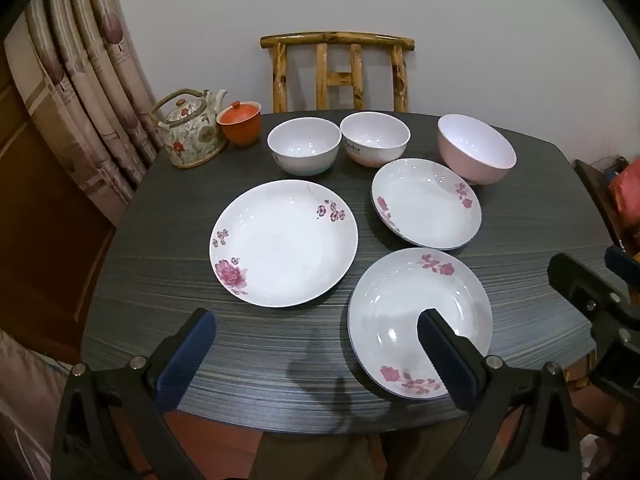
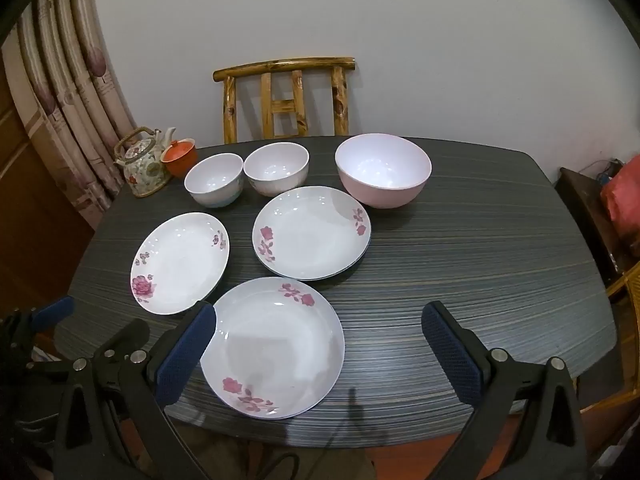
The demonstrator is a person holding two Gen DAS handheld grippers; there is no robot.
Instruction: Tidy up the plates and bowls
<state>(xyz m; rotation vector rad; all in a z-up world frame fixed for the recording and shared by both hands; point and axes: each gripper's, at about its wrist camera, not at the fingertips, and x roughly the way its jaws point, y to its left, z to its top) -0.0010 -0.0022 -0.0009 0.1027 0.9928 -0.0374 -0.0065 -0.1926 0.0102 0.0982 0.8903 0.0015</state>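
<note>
- Teapot is sitting far left on the table; plates and bowls are lying spread out, unstacked.
- Middle bowl is bearing print too blurred to read.
- Left gripper and right gripper are hovering with fingers wide apart, empty.
- Only the right wrist view is showing the table's bare right end.

The table is finished in a dark, matt, finely streaked wood-grain surface, probably laminate. The three plates are glazed white ceramic with pink flower prints, and glossy highlights are seen on them. The two small bowls are equally shiny; the pink bowl is smoother and duller outside, possibly plastic. The chair is made of knotty varnished wood. The teapot is glazed with a crackled floral pattern. The curtain is printed cloth. Textured blue pads are fitted on matt black plastic gripper fingers.
</note>
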